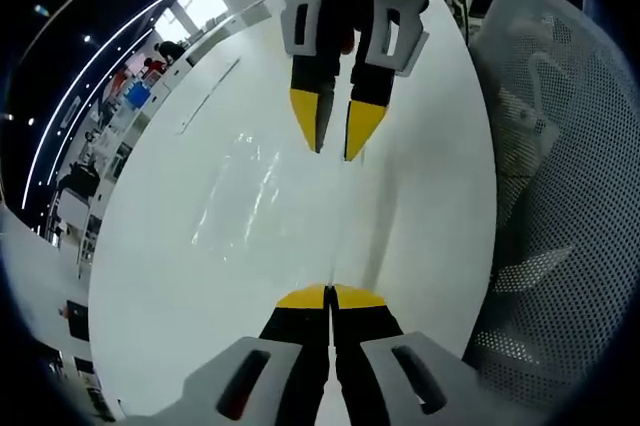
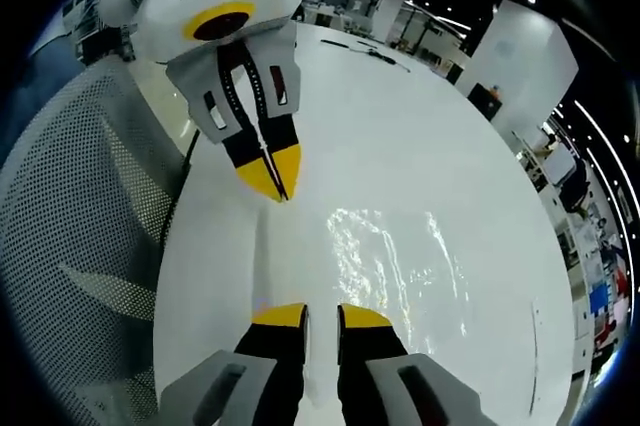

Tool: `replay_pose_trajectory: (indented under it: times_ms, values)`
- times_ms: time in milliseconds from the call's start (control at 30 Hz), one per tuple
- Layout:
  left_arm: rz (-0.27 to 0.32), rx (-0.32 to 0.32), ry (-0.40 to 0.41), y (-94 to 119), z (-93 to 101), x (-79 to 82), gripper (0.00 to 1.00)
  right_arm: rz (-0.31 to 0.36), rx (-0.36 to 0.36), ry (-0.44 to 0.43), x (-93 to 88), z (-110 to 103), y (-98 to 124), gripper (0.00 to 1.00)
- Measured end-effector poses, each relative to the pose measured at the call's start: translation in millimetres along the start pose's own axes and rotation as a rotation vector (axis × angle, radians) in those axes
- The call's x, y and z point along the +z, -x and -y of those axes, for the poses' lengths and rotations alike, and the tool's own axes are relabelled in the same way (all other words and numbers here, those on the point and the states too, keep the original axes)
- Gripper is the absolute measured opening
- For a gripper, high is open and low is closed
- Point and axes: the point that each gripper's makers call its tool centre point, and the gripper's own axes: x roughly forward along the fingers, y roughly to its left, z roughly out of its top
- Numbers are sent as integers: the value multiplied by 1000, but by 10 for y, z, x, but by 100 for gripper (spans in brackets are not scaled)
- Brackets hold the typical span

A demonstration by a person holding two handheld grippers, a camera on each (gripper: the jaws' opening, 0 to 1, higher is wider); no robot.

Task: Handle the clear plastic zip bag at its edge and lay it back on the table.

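A: Left gripper view first. What do you log?

B: Item one, my left gripper [image 1: 329, 295]: yellow tips pressed together at the bottom of the view. I see nothing between them, though a clear film would be hard to make out there. Item two, the clear plastic zip bag [image 1: 250, 196]: flat on the white table [image 1: 430, 146], ahead and to the left of those tips, marked by glints and faint creases. Item three, my right gripper [image 1: 335, 129], entering from the top: tips a little apart, pointing down at the table by the bag's far edge. Item four, a grey mesh chair [image 1: 560, 196] against the table's edge.

A: And the right gripper view?

B: My right gripper [image 2: 322, 316] shows jaws slightly parted, nothing clamped. The bag [image 2: 400, 256] lies just ahead and to the right, shiny wrinkles spread across the table [image 2: 400, 116]. My left gripper [image 2: 275, 178] comes from the upper left, tips closed and low over the surface, near the bag's edge; whether it touches I cannot tell. The chair [image 2: 80, 246] sits left.

A: Why that arrangement?

B: I judge the two tools face each other across one bag edge, placed to pinch it there. The bag itself looks laid down.
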Motion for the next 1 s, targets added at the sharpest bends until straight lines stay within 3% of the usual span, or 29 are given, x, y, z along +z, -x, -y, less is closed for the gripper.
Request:
replay_pose_trajectory:
  times_ms: [133, 500, 733, 1000]
  values:
    - [4, -2, 3, -1, 6, 4, 0, -1, 7, -1, -9, -18, -7, 0]
    - [16, 12, 25, 11, -19, 38, 0, -4, 14, -10, -9, -53, 38, 0]
    - [32, 15, 17, 44, -31, 77, 0, -10, 7, -60, -31, -36, 45, 0]
    - [65, 46, 0, 86, -65, 149, 17, -12, -5, -79, -26, 12, 26, 0]
